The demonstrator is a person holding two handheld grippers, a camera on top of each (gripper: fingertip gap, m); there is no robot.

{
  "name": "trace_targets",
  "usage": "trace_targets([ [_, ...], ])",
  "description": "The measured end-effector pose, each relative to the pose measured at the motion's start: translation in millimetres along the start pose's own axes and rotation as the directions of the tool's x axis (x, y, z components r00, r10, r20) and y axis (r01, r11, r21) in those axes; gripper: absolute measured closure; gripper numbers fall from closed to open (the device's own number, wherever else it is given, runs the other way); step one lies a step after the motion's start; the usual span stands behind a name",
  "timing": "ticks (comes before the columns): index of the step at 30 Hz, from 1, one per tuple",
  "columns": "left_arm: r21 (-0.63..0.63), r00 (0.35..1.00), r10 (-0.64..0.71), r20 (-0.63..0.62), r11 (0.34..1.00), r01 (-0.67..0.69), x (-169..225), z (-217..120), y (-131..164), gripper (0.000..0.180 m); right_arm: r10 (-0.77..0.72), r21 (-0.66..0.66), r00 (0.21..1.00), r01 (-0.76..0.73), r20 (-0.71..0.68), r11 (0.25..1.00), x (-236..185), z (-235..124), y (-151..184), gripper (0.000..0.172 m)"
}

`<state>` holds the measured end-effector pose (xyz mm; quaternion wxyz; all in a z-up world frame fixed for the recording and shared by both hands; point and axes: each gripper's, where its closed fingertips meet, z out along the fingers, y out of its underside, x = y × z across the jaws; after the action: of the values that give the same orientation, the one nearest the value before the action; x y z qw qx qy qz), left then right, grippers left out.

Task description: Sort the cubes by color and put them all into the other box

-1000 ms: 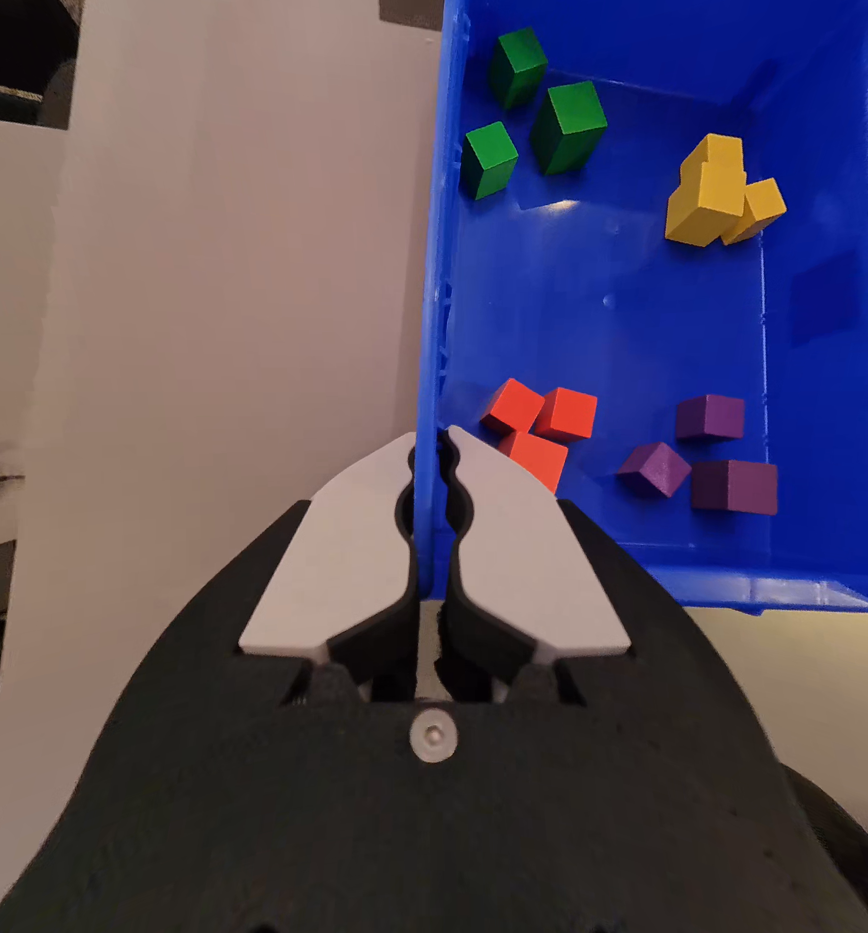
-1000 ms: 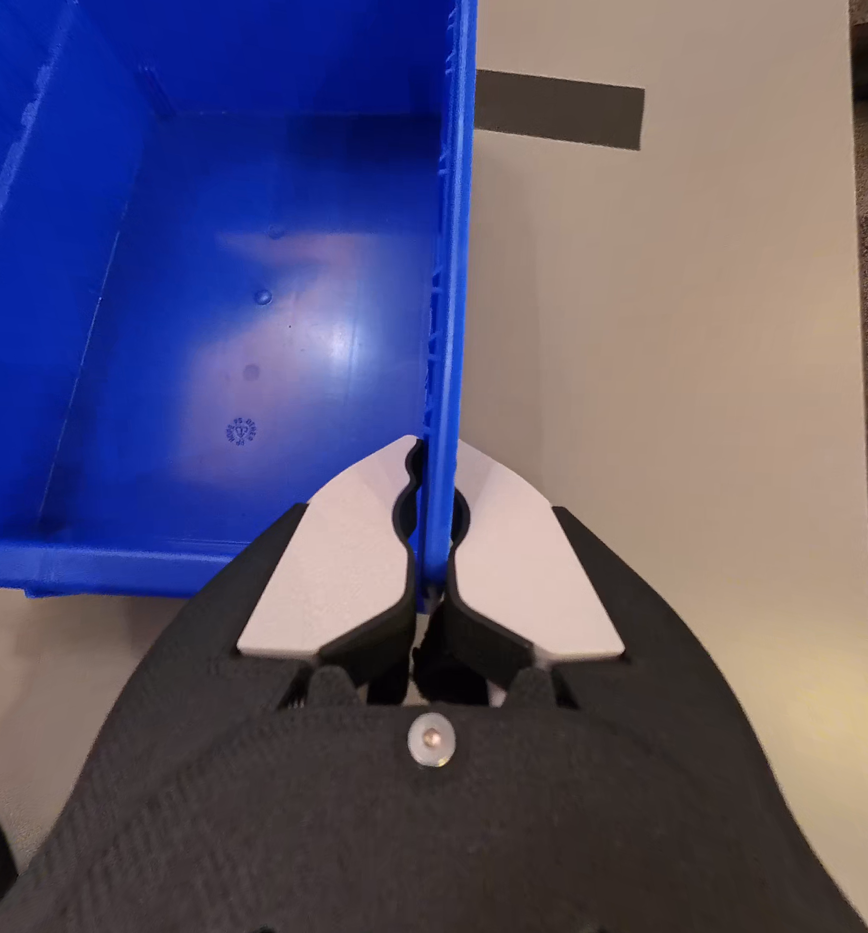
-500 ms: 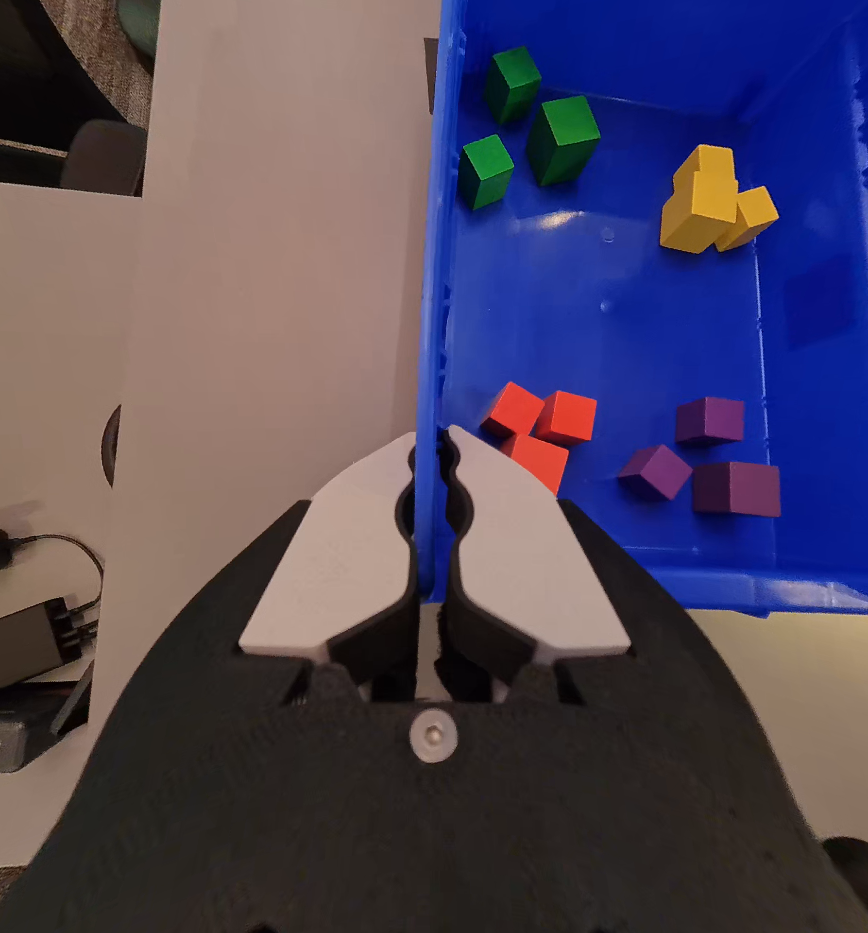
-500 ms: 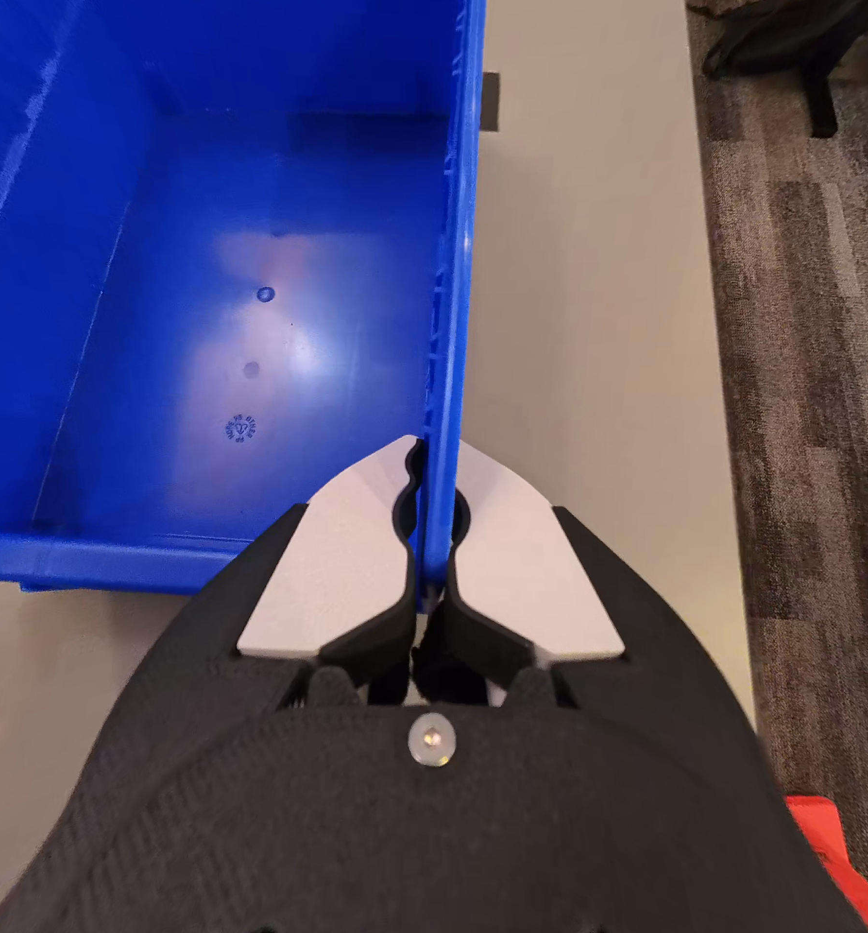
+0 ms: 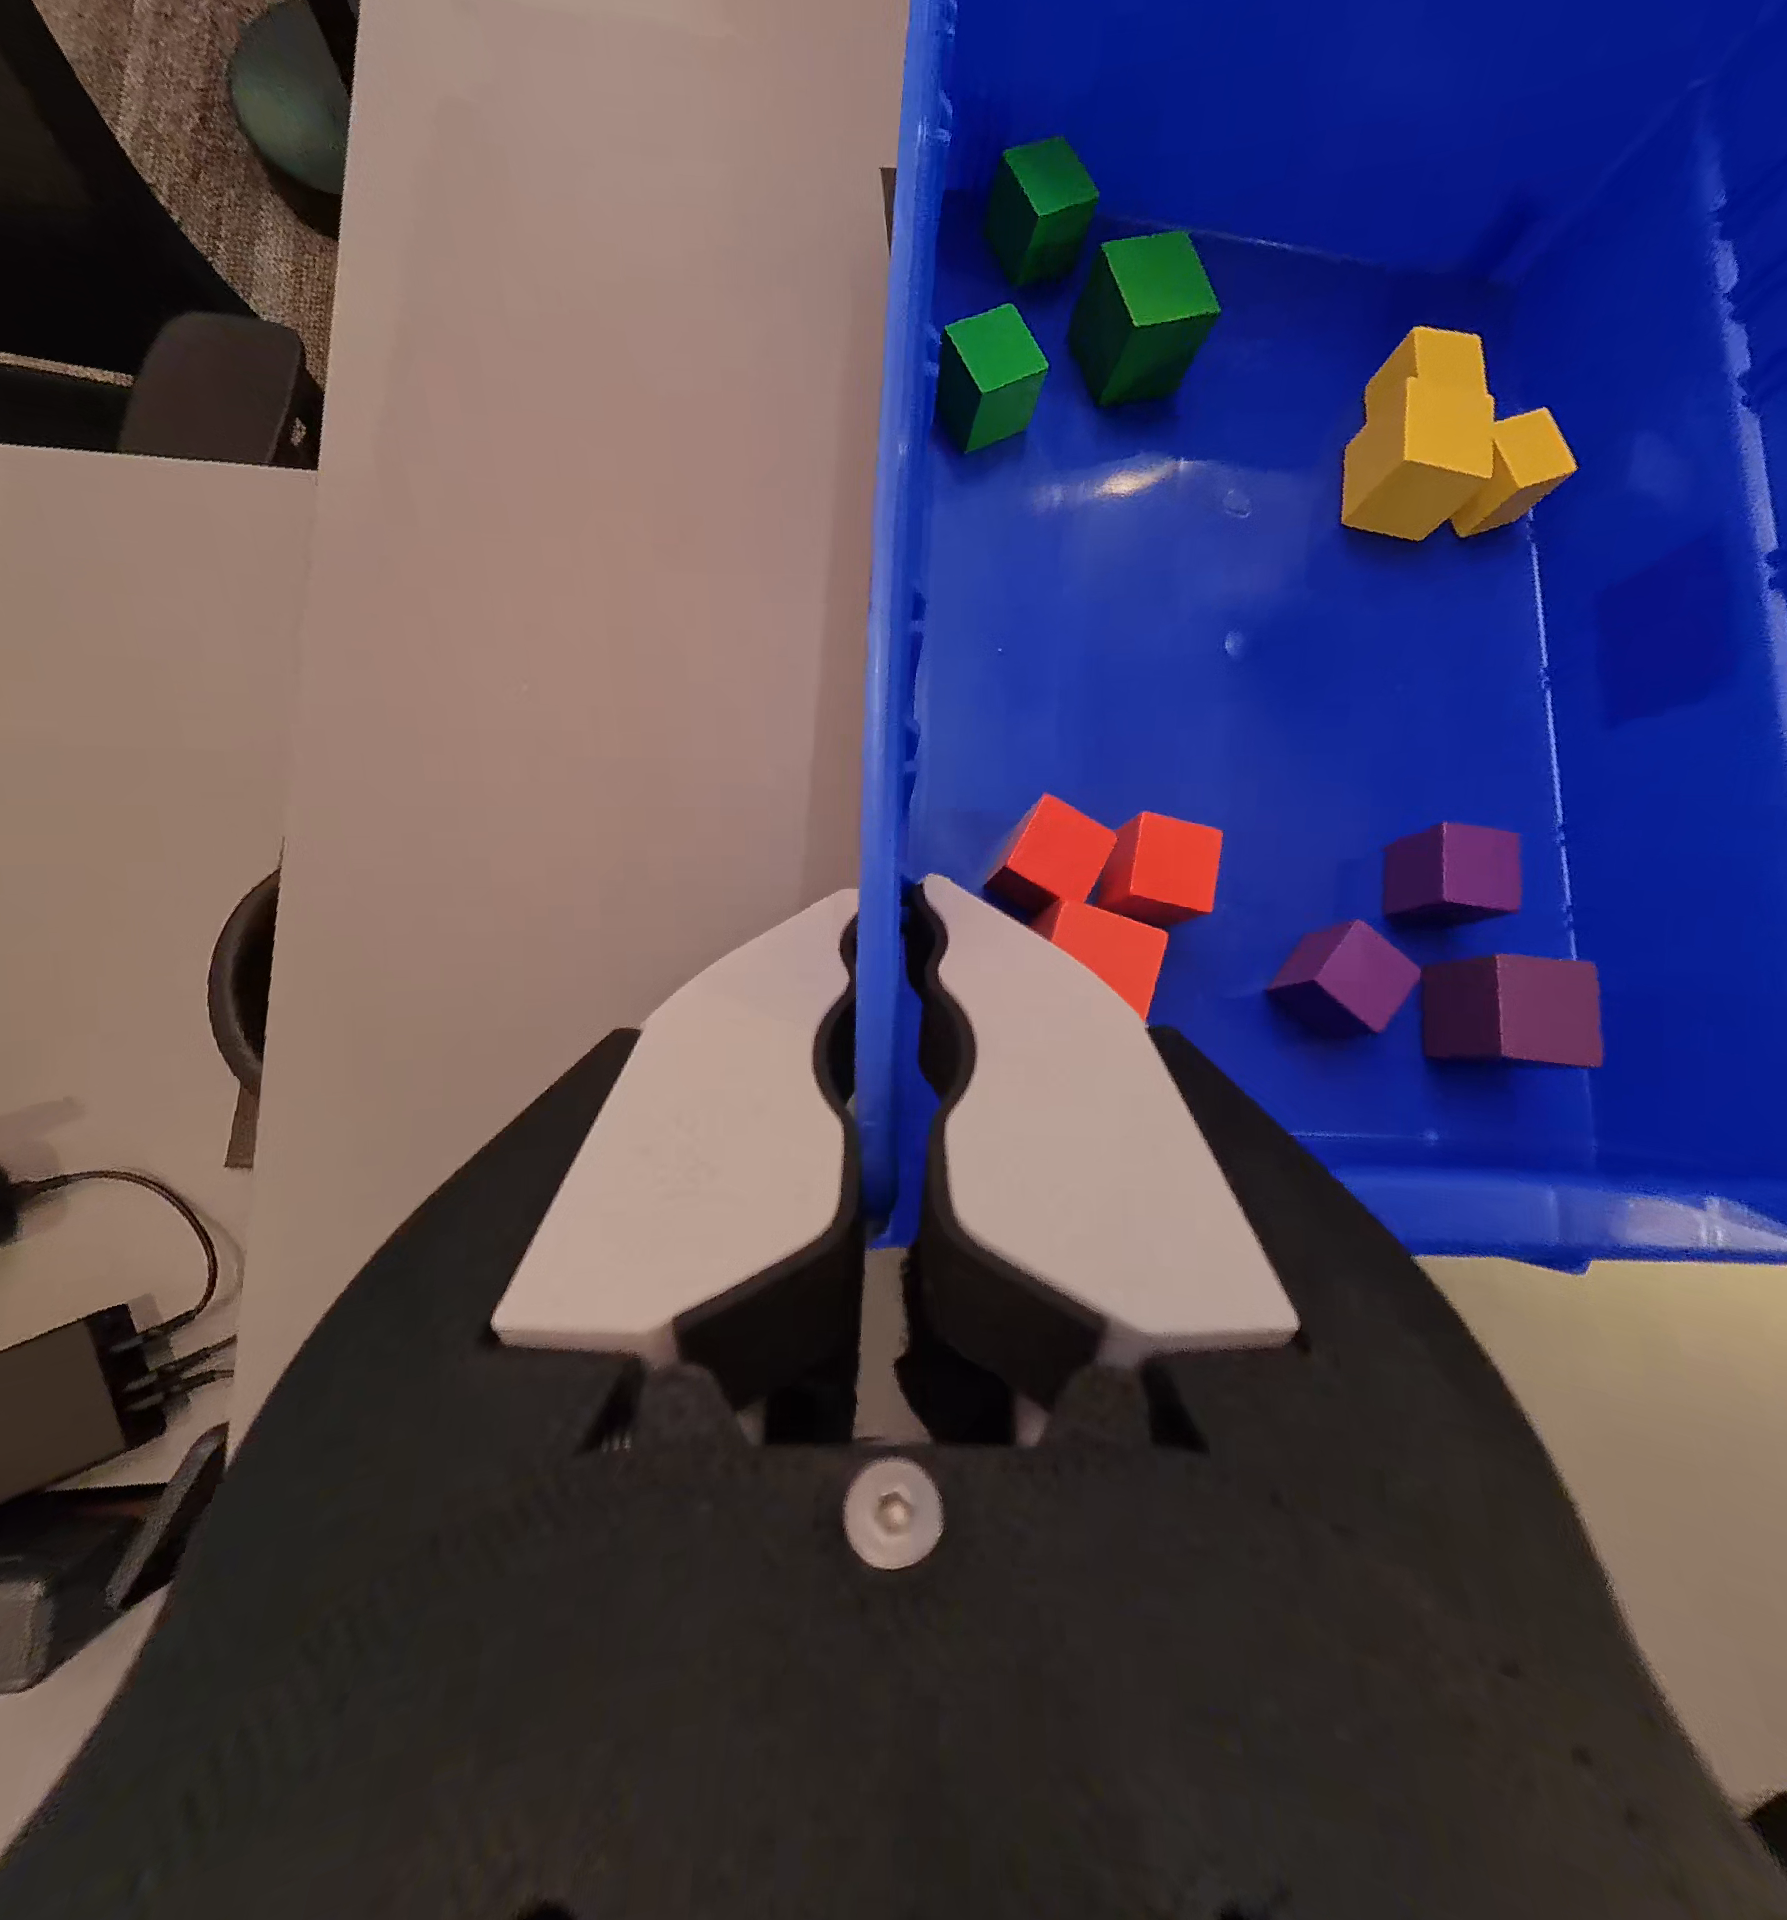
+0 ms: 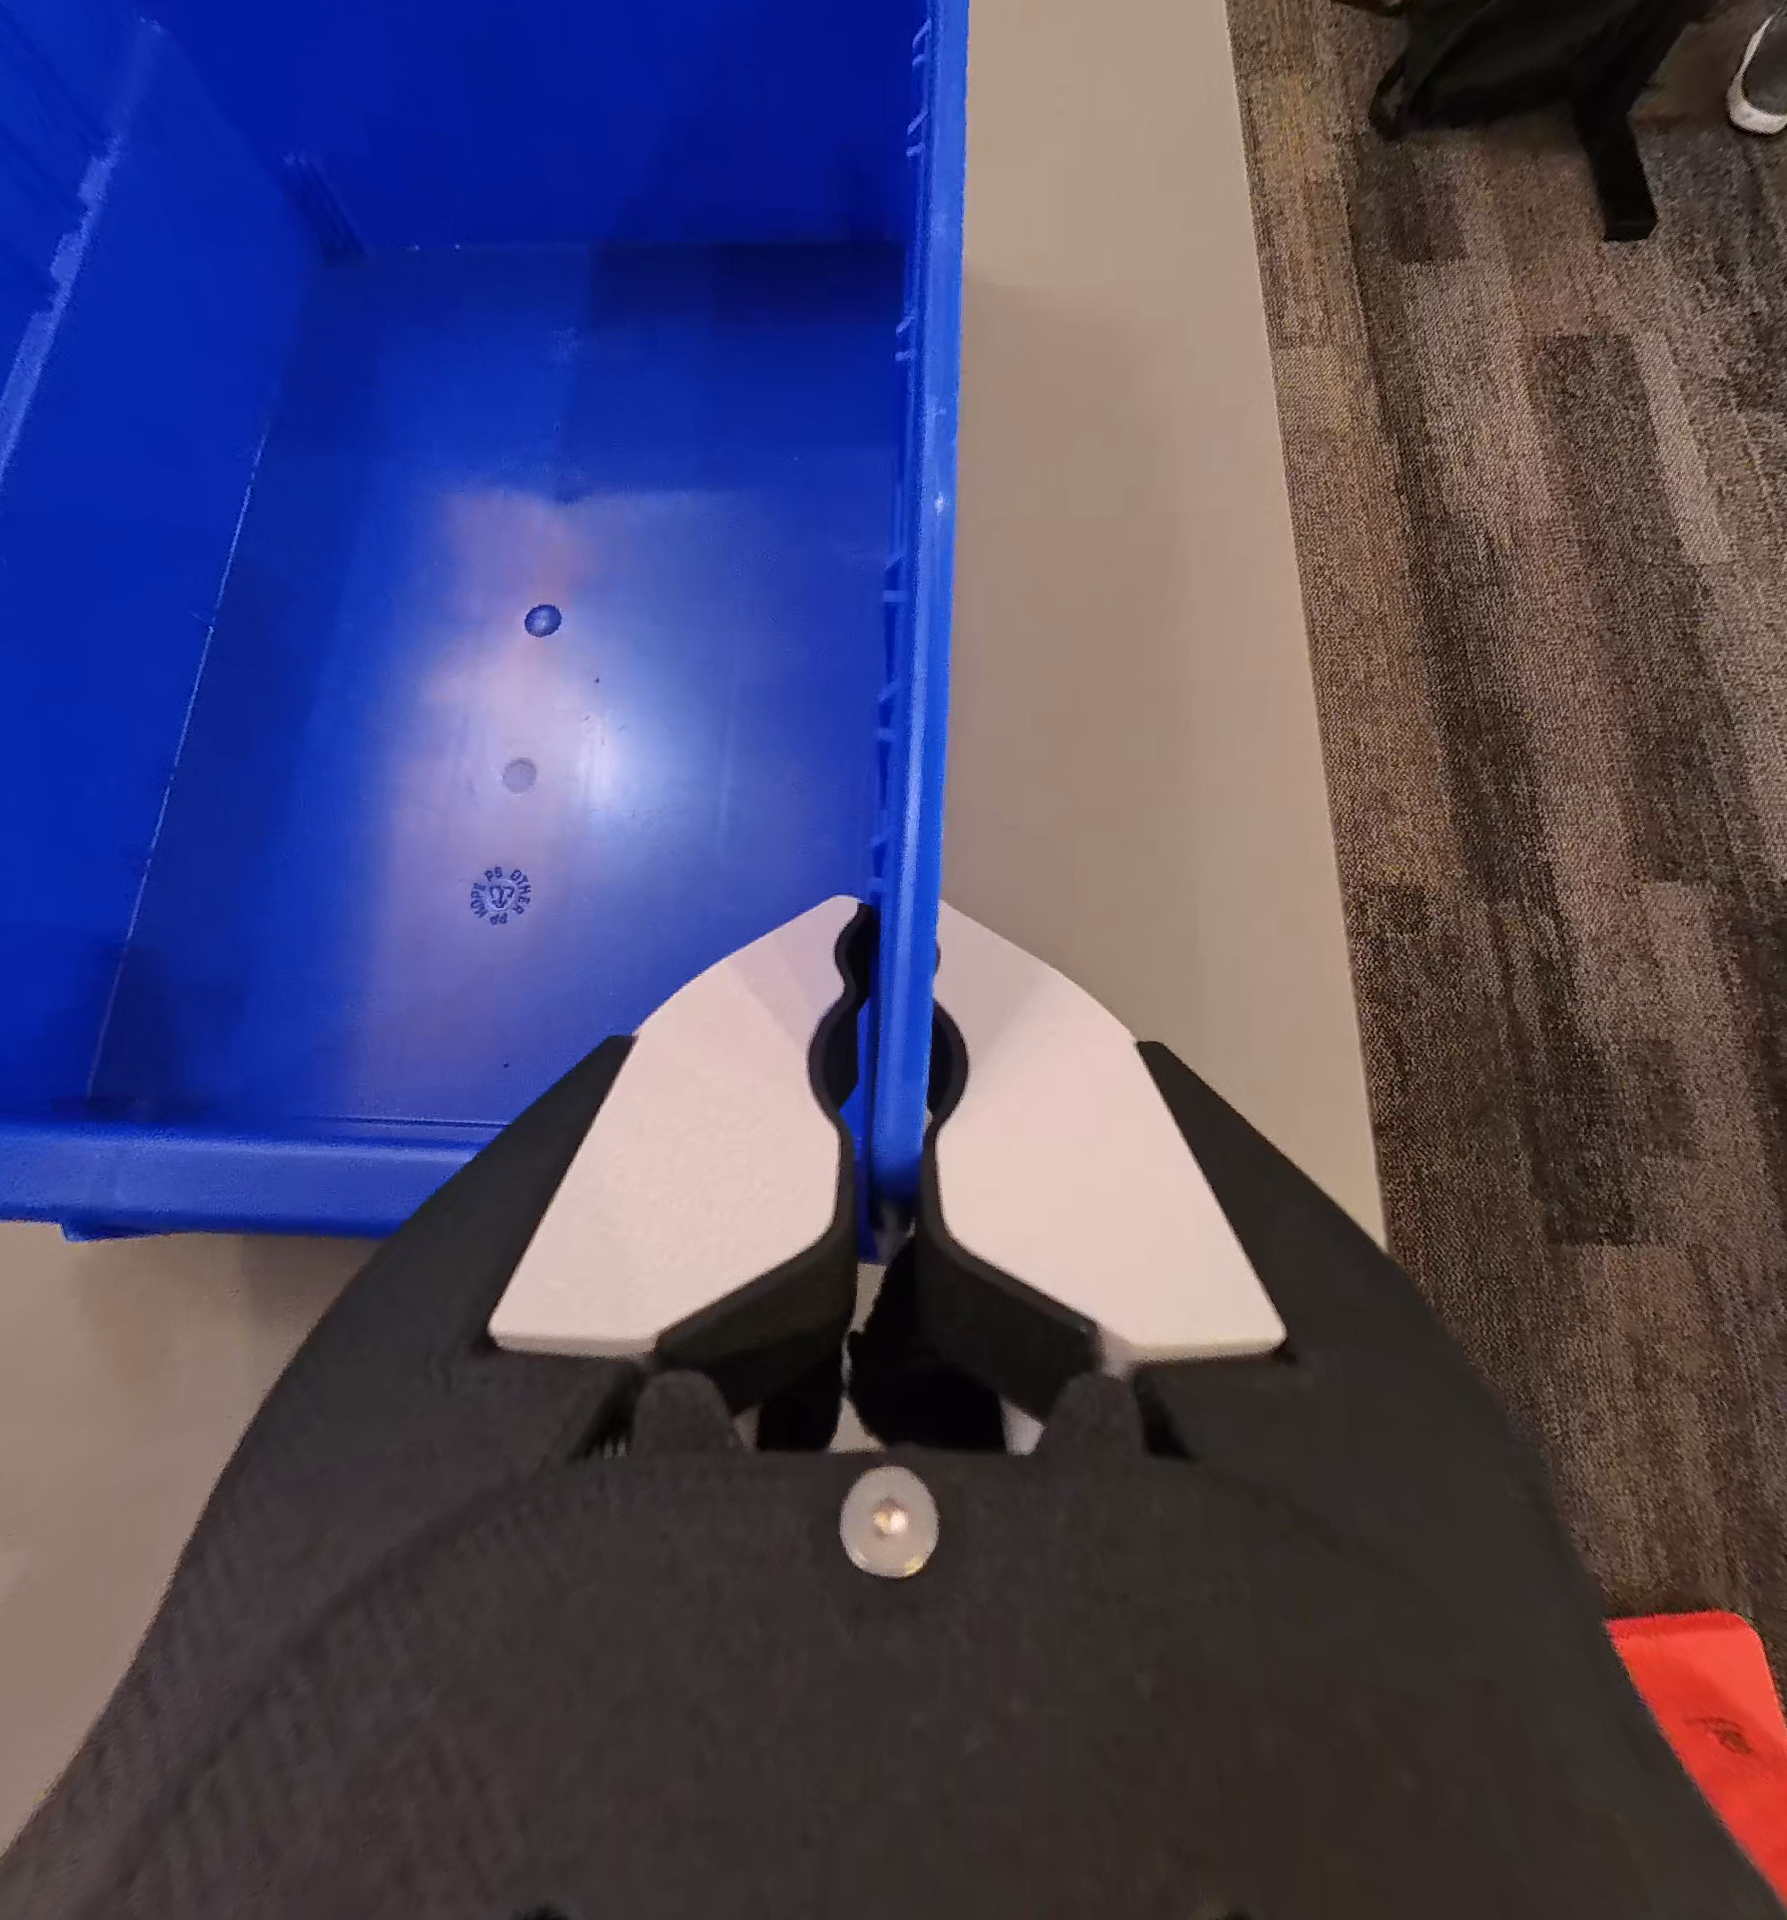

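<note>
Cubes lie grouped by color in your left blue box (image 5: 1232,644): green cubes (image 5: 1143,312), yellow cubes (image 5: 1429,457), red cubes (image 5: 1159,868), purple cubes (image 5: 1450,868). Sorting looks finished. Your left gripper (image 5: 884,904) clamps that box's wall; your right gripper (image 6: 894,914) clamps the bare blue box (image 6: 453,582).

Carpet (image 6: 1595,727) now fills the right view's 3 o'clock side; black devices (image 5: 27,1423) appeared at the left view's 8 o'clock.

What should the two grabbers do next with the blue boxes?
Probably set both boxes down gently. The left gripper is clamped on the wall of the box with cubes, already grouped by color; the right gripper pinches the bare-floored box's wall.
</note>
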<state>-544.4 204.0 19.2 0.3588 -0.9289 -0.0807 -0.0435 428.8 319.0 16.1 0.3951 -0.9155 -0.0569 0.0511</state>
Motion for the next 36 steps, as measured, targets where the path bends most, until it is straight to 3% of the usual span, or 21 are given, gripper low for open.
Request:
trace_targets([
  [12, 0.024, 0.999, -0.015, -0.033, 1.0, 0.016, -4, 4, -7, 0.173, 0.013, 0.006, 1.0, -0.013, 0.002, 1.0, 2, 8, -8, 0.165],
  [15, 0.072, 0.999, -0.045, -0.021, 0.996, 0.046, -7, -2, -10, 0.161, 0.043, 0.043, 0.999, -0.043, -0.006, 0.998, 2, 3, -12, 0.148],
  [18, 0.134, 0.998, -0.065, -0.008, 0.989, 0.065, -9, -19, -16, 0.145, 0.039, 0.065, 0.998, -0.036, -0.047, 0.997, 5, -6, -16, 0.14],
  [21, 0.195, 1.0, -0.015, 0.024, 0.981, 0.01, 0, -43, -28, 0.142, 0.013, 0.08, 0.996, -0.006, -0.088, 0.997, 4, -16, -18, 0.138],
  [25, 0.136, 0.988, 0.155, 0.023, 0.978, -0.157, 37, -53, -32, 0.144, -0.025, 0.103, 0.992, 0.038, -0.127, 0.994, -4, -28, -23, 0.139],
  [29, -0.012, 0.95, 0.312, -0.031, 0.95, -0.312, 68, -37, -17, 0.143, -0.059, 0.138, 0.977, 0.088, -0.205, 0.987, -2, -40, -27, 0.142],
  [36, -0.242, 0.923, 0.383, -0.035, 0.893, -0.38, 58, 4, 14, 0.136, -0.065, 0.192, 0.969, 0.112, -0.237, 0.975, -5, -65, -35, 0.144],
])
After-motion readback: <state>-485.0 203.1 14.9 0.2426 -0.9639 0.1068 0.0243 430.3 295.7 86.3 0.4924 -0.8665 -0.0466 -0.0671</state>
